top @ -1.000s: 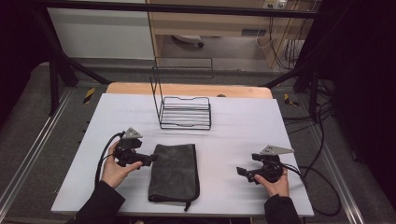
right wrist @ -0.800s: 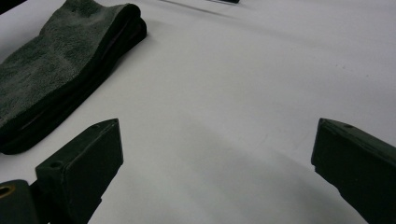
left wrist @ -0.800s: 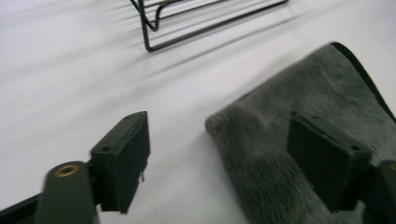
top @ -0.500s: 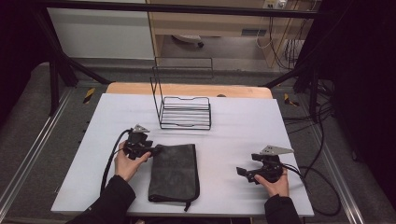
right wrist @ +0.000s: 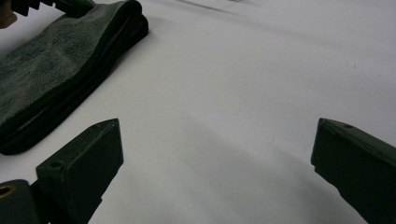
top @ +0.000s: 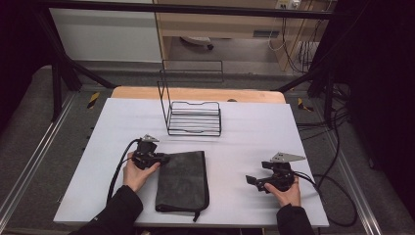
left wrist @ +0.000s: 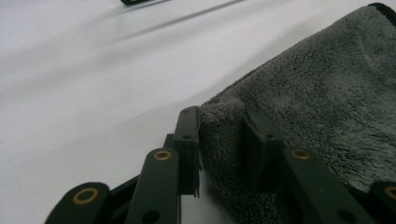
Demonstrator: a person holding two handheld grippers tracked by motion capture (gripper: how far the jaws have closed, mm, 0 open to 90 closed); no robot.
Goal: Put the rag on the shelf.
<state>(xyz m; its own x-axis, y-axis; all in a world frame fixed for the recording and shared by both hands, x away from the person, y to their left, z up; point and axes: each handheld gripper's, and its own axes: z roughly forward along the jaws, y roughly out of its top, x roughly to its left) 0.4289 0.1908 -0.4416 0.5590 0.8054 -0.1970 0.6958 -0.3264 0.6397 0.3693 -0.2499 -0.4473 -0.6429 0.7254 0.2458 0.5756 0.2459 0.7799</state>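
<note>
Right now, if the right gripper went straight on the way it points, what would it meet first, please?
Probably the folded grey towel. The right gripper, jaws wide open, points across bare white table toward it; the exact line is hard to judge.

A lab: black frame posts [top: 58, 73], floor cables [top: 337, 147], white table [top: 254, 142].

Dark grey fleecy towel [top: 183, 180], folded into a thick oblong, flat on white table [top: 244, 132], near front edge, its far-left corner pinched between left gripper [top: 159, 159] jaws.
</note>
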